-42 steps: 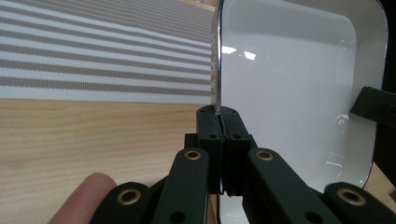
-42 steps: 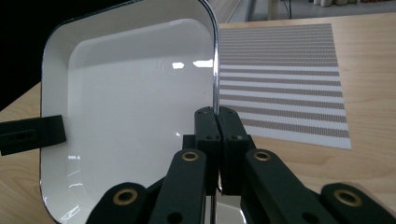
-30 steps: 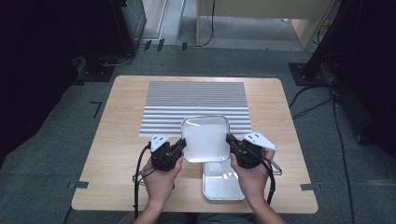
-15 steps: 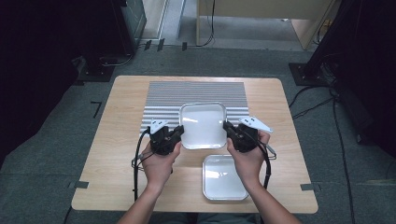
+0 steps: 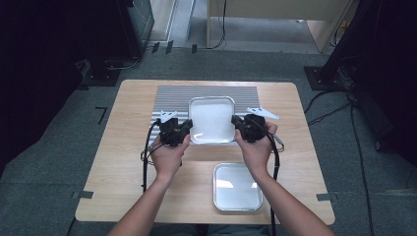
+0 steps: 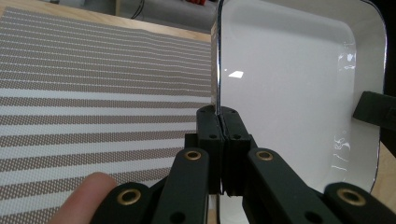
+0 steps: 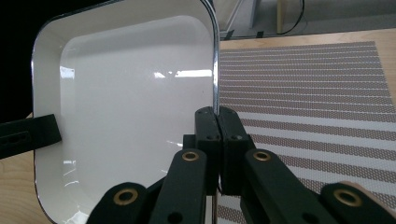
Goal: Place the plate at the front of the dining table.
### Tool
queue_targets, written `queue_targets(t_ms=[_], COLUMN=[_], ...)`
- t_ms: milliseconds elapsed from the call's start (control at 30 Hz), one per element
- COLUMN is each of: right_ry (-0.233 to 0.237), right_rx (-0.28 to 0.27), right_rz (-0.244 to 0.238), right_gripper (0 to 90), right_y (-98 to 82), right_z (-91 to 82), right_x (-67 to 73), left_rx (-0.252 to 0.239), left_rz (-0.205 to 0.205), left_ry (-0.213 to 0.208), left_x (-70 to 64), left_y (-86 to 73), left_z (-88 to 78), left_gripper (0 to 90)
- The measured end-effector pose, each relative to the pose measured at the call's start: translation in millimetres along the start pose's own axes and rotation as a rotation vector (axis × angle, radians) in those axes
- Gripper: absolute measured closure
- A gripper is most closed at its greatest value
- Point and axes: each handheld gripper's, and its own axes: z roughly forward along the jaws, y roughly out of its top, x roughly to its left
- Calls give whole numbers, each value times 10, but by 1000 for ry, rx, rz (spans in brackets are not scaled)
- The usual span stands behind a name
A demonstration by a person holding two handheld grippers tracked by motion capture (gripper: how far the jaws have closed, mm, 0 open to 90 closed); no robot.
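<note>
Both grippers' fingers (image 6: pixel 219 126) clamp tray (image 5: pixel 212 119) rims.

We saw a table (image 5: pixel 123 162) with a striped mat (image 5: pixel 172 98) spread over its far middle part. One tray (image 5: pixel 212 119) sat over the near edge of the mat, between the two grippers. The left gripper (image 5: pixel 186 129) was at the tray's left rim and the right gripper (image 5: pixel 237 123) at its right rim, each with its jaws pressed together on that rim. A second tray (image 5: pixel 237 187) lay on the bare table nearer the person, in front of the first and a little to its right, just beside the right forearm (image 5: pixel 290 206) and apart from both grippers
</note>
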Motion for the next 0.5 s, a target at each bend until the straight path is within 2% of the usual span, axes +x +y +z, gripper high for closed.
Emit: queue_targets(t_ms=[167,400,433,467,500], right_ry=[0,-2,-2,-2,-1], right_rx=[19,54,68,68,84], right_rz=[-10,6,18,18,32], right_gripper=[897,897,897,897,897], right_y=[71,142,148,148,149], right_z=[162,427,511,511,602], right_x=[-16,-101,-132,-132,-164], left_rx=[10,33,49,49,55], left_rz=[-21,-30,-29,-29,-32], left_ry=[2,21,27,27,31], left_x=[101,210,248,248,267], left_y=[54,141,157,157,165], left_z=[139,377,452,452,493], left_gripper=[899,899,899,898,898])
